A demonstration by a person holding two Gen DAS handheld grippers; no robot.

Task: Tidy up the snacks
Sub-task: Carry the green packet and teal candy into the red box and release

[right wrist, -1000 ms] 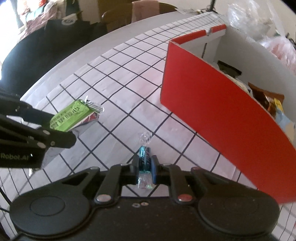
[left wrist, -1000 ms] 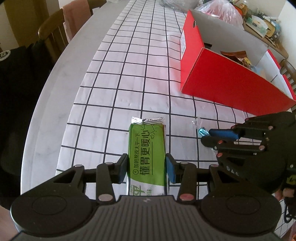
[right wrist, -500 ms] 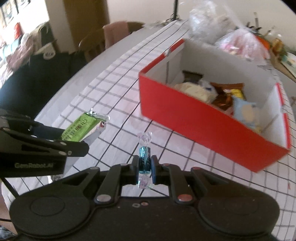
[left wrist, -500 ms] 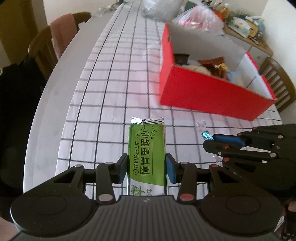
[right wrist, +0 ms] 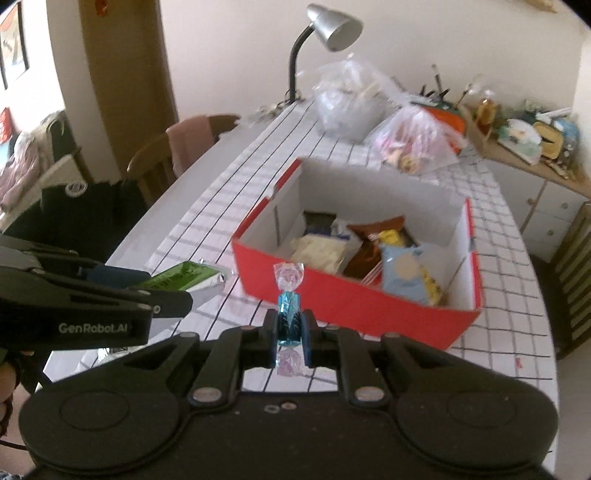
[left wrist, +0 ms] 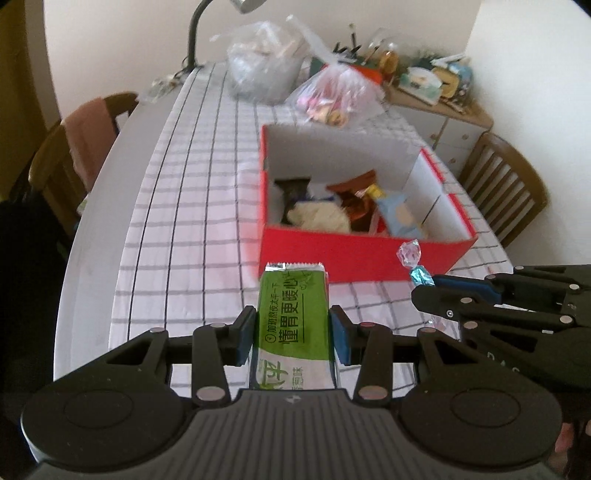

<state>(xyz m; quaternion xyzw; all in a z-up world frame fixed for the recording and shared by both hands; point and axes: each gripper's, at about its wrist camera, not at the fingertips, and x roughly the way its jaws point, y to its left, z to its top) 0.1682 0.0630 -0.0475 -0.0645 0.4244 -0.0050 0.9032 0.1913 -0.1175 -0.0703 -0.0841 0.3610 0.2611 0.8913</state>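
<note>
My left gripper (left wrist: 293,334) is shut on a green snack packet (left wrist: 293,314) and holds it above the checked tablecloth, short of the red box (left wrist: 354,254). My right gripper (right wrist: 290,328) is shut on a small blue twist-wrapped candy (right wrist: 289,314) and holds it in the air in front of the red box (right wrist: 332,291). The box is open, white inside, and holds several snack packs (right wrist: 369,247). The right gripper with the candy (left wrist: 421,275) shows at the right of the left wrist view. The left gripper with the packet (right wrist: 181,278) shows at the left of the right wrist view.
Two clear plastic bags (right wrist: 384,122) and a desk lamp (right wrist: 325,33) stand at the table's far end. Wooden chairs stand at the left (left wrist: 74,158) and right (left wrist: 506,188). A cluttered sideboard (right wrist: 528,147) lies beyond the table.
Both grippers have risen with their loads and tilted up, so the box's inside and the far wall have come into view. Both grips are unchanged.
</note>
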